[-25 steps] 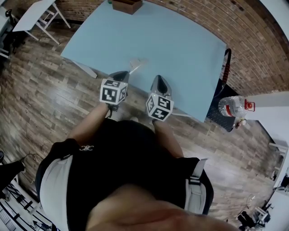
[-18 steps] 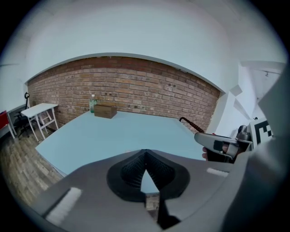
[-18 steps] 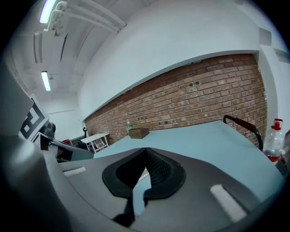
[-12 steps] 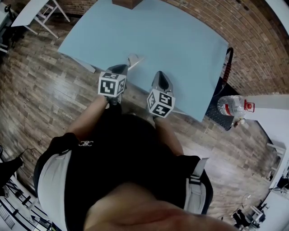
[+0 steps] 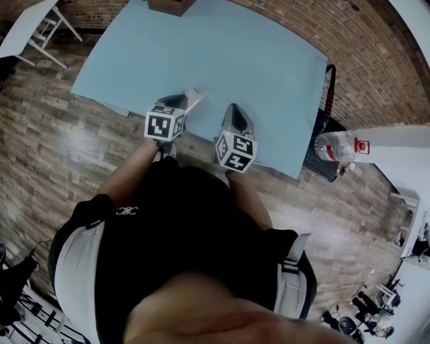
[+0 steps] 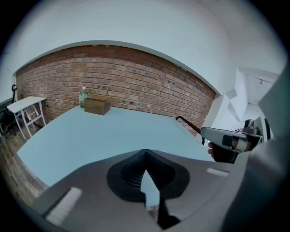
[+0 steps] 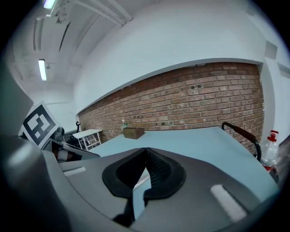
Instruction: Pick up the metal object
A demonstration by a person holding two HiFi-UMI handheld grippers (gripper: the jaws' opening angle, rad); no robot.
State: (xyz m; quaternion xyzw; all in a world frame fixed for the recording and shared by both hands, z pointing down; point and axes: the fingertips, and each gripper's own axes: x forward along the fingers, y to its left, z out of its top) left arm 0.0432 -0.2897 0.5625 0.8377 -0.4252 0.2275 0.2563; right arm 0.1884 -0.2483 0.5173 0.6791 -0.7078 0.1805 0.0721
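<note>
A slim, pale, metal-looking object (image 5: 195,99) lies on the light blue table (image 5: 255,60) close to its near edge. My left gripper (image 5: 183,102) hovers at that edge with its tip right beside the object; contact cannot be judged. Its jaws are shut and hold nothing (image 6: 145,152). My right gripper (image 5: 234,109) hangs over the same edge a little to the right, jaws also shut and empty (image 7: 145,149). Each gripper appears in the other's view: the right gripper (image 6: 231,140) and the left gripper's marker cube (image 7: 40,124).
A wooden box (image 5: 168,5) (image 6: 96,106) stands at the table's far edge with a green bottle (image 6: 83,96) behind it. A black curved handle (image 5: 330,84) sits by the right edge, a water bottle (image 5: 336,144) beyond it. A white folding table (image 5: 27,27) stands at the left.
Both grippers have crept slightly forward toward the table's near edge while the head view shifted. The jaws stayed shut.
</note>
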